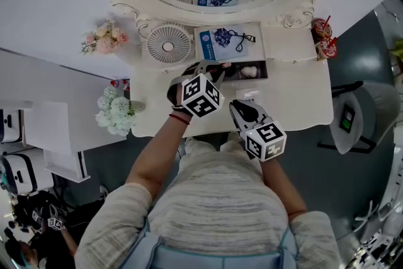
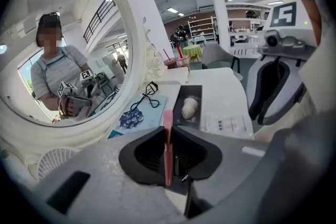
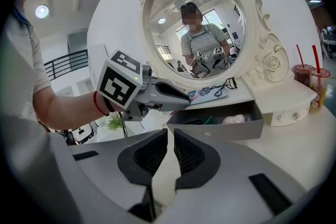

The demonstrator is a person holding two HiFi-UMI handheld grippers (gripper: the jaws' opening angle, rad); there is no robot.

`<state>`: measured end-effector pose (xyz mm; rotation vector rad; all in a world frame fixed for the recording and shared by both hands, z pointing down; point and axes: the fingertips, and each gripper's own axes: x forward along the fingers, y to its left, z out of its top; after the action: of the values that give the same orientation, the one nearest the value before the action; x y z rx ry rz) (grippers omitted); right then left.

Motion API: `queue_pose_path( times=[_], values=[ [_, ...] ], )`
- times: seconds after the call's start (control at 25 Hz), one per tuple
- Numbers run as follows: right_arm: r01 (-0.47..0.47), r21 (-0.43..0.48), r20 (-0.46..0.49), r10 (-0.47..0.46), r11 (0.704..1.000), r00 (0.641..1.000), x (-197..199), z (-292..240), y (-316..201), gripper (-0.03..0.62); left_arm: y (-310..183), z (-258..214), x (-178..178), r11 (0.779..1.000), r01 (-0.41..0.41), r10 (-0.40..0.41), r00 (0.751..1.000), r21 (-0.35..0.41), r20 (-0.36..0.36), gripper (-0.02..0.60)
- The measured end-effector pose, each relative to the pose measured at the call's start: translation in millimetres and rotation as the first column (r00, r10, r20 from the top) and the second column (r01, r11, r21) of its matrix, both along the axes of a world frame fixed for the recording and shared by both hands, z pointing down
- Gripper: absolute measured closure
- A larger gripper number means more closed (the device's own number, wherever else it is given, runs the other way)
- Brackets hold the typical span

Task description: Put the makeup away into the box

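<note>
The slim pink makeup stick stands on edge between the pads of the left gripper, which is clamped on it. The stick's far end pokes past the tips toward the open drawer that serves as the box. It is not in yet — it hangs just above the drawer's near-left rim.

A wrapped pale sponge lies toward the drawer's right end. Something dark and green shows beside it, too small to name, and the left end looks barer.

The likely slip comes from the stick being thin and gripped on a narrow face. Let go too near, it could bridge the front rim or roll onto the tabletop. Pushed too far, it could knock the shelf edge above, where the eyelash-curler card sits.

A small fan crowds the far left. The right gripper hangs near and to the right, jaws a slit apart with nothing between them — clear of the path, close to a small sachet.
</note>
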<state>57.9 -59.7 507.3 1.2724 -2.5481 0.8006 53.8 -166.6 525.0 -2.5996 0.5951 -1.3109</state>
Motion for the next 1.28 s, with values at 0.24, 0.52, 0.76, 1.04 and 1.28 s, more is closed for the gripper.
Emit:
queue_pose_path(
  times=[0.24,0.52,0.76,1.04,1.28],
  values=[
    [-0.024,-0.005,0.002,0.024,1.000,1.000,10.3,2.9,2.1,0.583,0.8,9.7,26.5,0.999,-0.038,0.039,0.999,-0.025,0.006,0.525],
    [-0.054,-0.011,0.001,0.054,0.999,0.999,21.9,4.0,4.2,0.583,4.5,24.3,56.3,0.994,-0.098,0.100,0.994,-0.048,0.050,0.523],
    [-0.069,-0.016,0.005,0.069,0.997,0.998,29.6,5.1,4.9,0.583,2.9,34.8,70.9,0.990,-0.129,0.134,0.987,-0.060,0.090,0.523],
    [-0.078,-0.019,0.007,0.078,0.997,0.997,33.0,4.8,5.4,0.583,0.2,41.3,75.6,0.989,-0.139,0.143,0.982,-0.041,0.121,0.523],
    [-0.078,-0.017,0.008,0.078,0.997,0.997,33.4,5.5,3.8,0.583,-3.1,41.3,76.7,0.990,-0.137,0.138,0.983,-0.015,0.119,0.523]
  ],
)
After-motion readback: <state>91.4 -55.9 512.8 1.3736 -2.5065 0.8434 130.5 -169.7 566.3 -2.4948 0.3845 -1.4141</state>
